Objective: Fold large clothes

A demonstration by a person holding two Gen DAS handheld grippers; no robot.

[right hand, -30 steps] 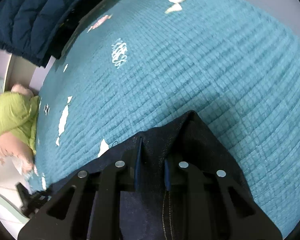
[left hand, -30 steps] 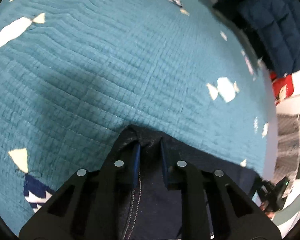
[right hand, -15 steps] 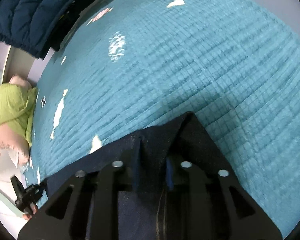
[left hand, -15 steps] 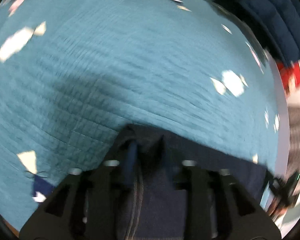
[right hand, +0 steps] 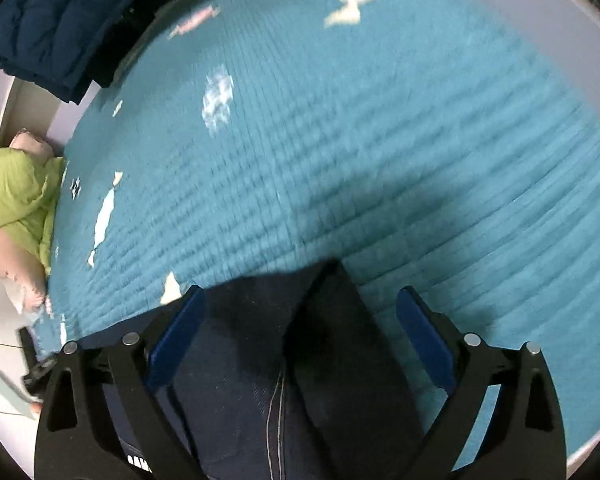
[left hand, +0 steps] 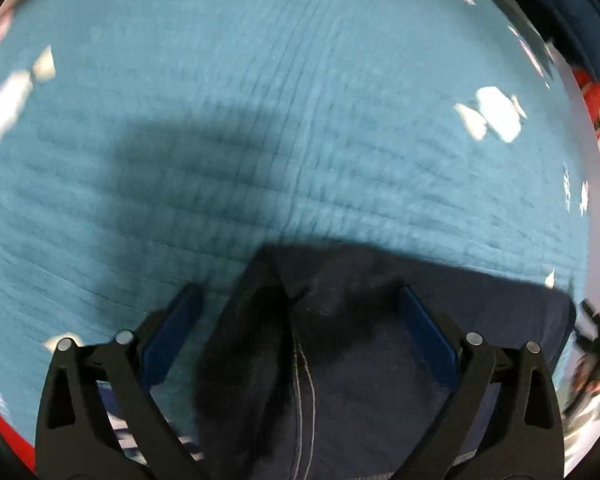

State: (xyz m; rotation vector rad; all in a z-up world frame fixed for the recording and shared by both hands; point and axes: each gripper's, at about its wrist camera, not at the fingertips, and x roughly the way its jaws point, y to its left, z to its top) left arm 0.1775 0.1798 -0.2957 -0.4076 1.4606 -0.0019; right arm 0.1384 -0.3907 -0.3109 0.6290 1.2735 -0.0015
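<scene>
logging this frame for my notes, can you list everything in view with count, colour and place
denim garment: one, dark navy with pale stitching, lying on the quilt at the near edge, between the fingers of both grippers
quilt: one, teal with white and pink patches, covering the whole bed
padded jacket: one, navy, beyond the far left corner of the bed in the right wrist view
green bundle: one, lime green, left of the bed, a pink item beside it
red item: one, red, at the right edge, blurred
left gripper: one, black with blue fingers, open
right gripper: one, black with blue fingers, open
</scene>
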